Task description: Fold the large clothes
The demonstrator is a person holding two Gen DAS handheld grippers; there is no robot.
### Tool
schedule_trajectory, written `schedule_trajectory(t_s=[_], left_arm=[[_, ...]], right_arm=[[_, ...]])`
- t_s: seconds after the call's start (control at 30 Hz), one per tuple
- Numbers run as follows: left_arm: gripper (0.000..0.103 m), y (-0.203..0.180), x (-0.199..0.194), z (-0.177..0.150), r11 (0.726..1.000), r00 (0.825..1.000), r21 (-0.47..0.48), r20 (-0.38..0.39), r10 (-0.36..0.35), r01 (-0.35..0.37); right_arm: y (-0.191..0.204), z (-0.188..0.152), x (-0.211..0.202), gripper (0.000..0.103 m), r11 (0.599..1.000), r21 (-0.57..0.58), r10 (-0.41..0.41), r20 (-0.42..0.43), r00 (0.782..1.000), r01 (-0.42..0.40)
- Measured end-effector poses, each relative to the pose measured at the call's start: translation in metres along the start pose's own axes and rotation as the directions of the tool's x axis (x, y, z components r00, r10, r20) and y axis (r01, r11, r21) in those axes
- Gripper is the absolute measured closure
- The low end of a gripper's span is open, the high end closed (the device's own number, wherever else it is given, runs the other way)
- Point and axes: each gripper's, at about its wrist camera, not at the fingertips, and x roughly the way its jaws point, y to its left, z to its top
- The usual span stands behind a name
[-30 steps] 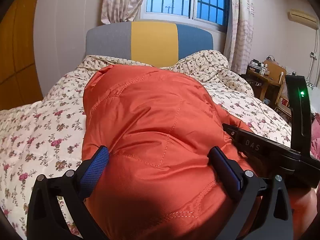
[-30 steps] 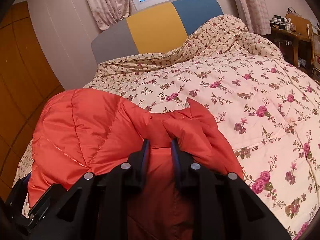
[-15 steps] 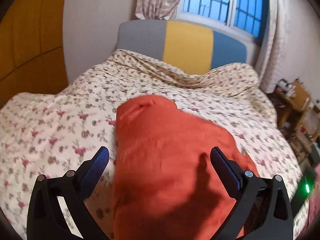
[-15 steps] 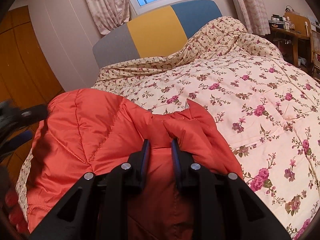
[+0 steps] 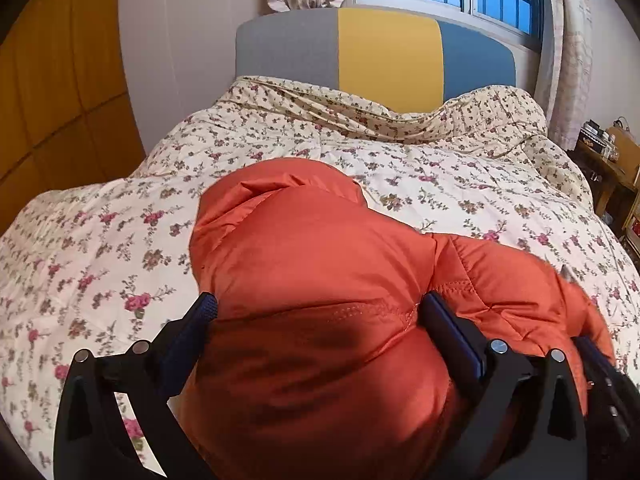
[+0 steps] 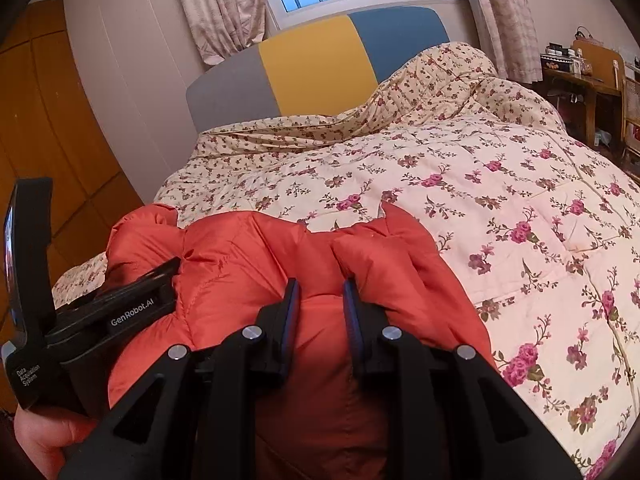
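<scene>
Because the right gripper (image 6: 318, 304) pinches only a puffy ridge of the orange jacket (image 5: 320, 288) lying on the bed (image 5: 460, 184) while the left gripper (image 5: 318, 312) straddles it with jaws spread, the slick fabric can slip free and unfold.

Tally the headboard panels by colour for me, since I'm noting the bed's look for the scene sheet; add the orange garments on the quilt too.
Grey headboard panel: 1
Yellow headboard panel: 1
Blue headboard panel: 1
Orange puffer jacket: 1
Total: 4
</scene>
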Motion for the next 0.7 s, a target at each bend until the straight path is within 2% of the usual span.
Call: schedule_trajectory(t_s=[0.27, 0.4, 0.43, 0.5, 0.6, 0.7], left_arm=[[0.003, 0.001, -0.006, -0.002, 1.0, 1.0, -0.001, 0.007, -0.006, 0.006], [0.003, 0.006, -0.019, -0.007, 0.999, 0.999, -0.012, -0.017, -0.034, 0.034], [0.003, 0.008, -0.024, -0.008, 0.998, 0.998, -0.02, -0.029, -0.054, 0.053], [0.003, 0.013, -0.032, -0.008, 0.996, 0.995, -0.04, -0.053, -0.085, 0.083], [0.003, 0.017, -0.042, -0.002, 0.993, 0.993, -0.077, -0.069, -0.1, 0.094], [0.003, 0.012, -0.047, 0.011, 0.991, 0.995, -0.102, -0.033, -0.092, 0.088]], right_arm=[[-0.003, -0.001, -0.002, 0.081, 1.0, 0.008, 0.019, 0.006, 1.0, -0.02], [0.003, 0.006, -0.001, 0.08, 0.999, -0.028, -0.016, -0.043, 0.999, 0.015], [0.007, 0.01, -0.001, 0.079, 0.999, -0.046, -0.031, -0.061, 0.998, 0.028], [0.014, 0.021, -0.007, 0.065, 0.997, -0.069, -0.034, -0.077, 0.996, 0.029], [0.02, 0.037, -0.016, 0.064, 0.996, -0.079, -0.036, -0.034, 0.999, 0.033], [0.021, 0.053, -0.009, 0.064, 0.994, -0.098, -0.046, -0.04, 0.998, 0.042]])
